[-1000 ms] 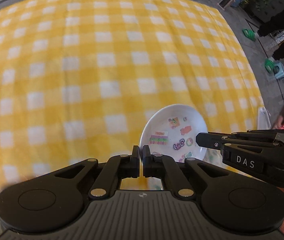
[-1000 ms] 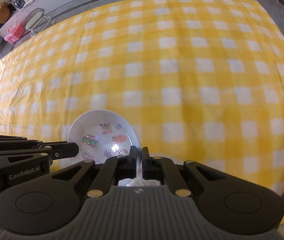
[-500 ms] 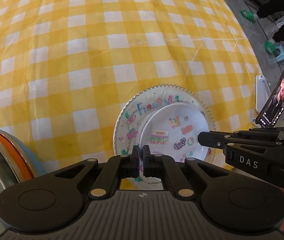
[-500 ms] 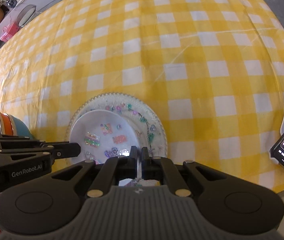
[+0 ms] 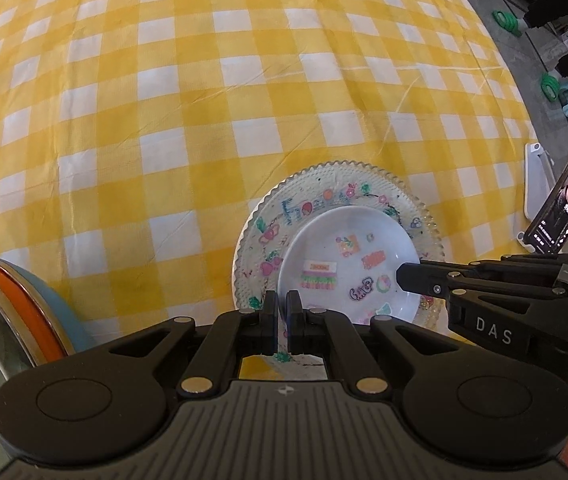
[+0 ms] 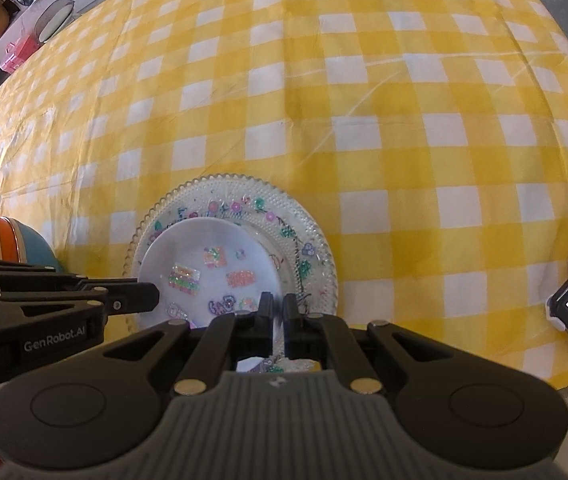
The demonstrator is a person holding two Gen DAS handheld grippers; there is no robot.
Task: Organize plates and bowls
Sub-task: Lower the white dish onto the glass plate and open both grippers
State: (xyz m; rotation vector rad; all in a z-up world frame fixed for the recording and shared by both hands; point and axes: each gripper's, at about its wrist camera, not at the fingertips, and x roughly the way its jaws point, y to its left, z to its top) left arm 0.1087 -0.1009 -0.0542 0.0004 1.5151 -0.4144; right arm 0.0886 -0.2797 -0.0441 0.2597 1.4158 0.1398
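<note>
A small white dish point(image 5: 347, 264) dotted with colourful stickers sits over a larger clear plate point(image 6: 307, 236) with a beaded, scalloped rim and hand-drawn flowers, near the front edge of a yellow-and-white checked tablecloth point(image 5: 204, 120). The left gripper point(image 5: 282, 312) is clenched on the dish's near rim, its 2 fingers pinched almost together; the right gripper point(image 6: 278, 314) grasps the opposite rim the same way. "DAS" reads on the right gripper's side, "GenRobot.AI" on the left's. Stacked bowls point(image 6: 8, 240) in green, orange and blue stand to the left; a phone point(image 5: 563, 200) leans at the right.
</note>
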